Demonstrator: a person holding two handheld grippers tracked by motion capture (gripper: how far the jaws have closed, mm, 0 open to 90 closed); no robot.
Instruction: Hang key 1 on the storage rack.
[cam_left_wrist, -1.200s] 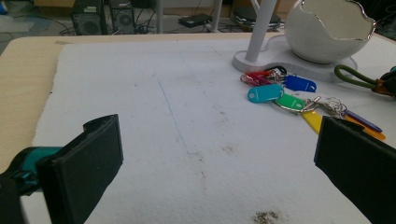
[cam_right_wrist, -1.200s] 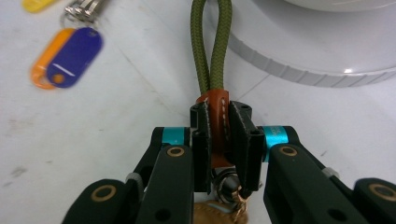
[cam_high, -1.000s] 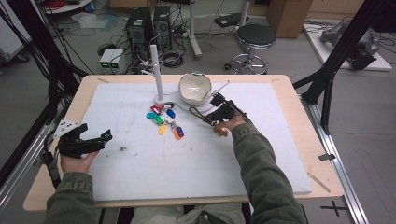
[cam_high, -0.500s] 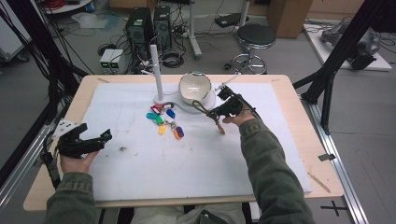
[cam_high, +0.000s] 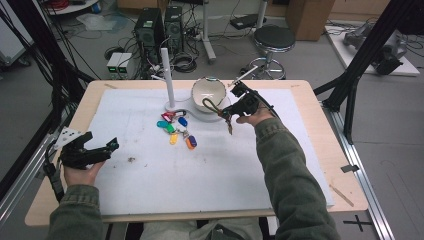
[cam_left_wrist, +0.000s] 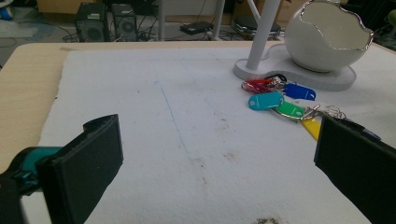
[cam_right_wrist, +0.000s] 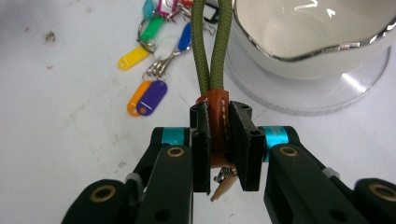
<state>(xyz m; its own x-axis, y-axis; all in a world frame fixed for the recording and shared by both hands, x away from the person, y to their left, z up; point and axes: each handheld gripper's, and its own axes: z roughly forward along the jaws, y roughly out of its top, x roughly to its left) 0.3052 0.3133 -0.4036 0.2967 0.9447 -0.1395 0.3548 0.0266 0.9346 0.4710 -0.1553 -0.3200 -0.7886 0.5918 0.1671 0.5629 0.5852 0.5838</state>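
Note:
My right gripper (cam_right_wrist: 219, 116) is shut on the brown leather tab (cam_right_wrist: 215, 128) of a keychain. Its olive-green cord loop (cam_right_wrist: 212, 46) stretches ahead toward the white egg-shaped bowl (cam_right_wrist: 317, 42). In the high view the right gripper (cam_high: 225, 112) hangs above the mat just right of the bowl (cam_high: 207, 92), with a key (cam_high: 230, 129) dangling below it. A bunch of coloured key tags (cam_high: 175, 129) lies on the mat by the white post (cam_high: 167, 75). My left gripper (cam_high: 102, 143) rests at the mat's left edge, open and with nothing in it; its wide-apart jaws frame the key tags (cam_left_wrist: 280, 100).
The bowl and post share a white base (cam_left_wrist: 289, 74) at the back middle of the white mat (cam_high: 210, 170). A wooden table edge (cam_high: 320, 130) borders the mat. Black frame struts (cam_high: 350, 85) stand at the right and left sides.
My right gripper has risen off the mat with the keychain, lifting the cord loop and key beside the bowl. The left gripper has stayed put.

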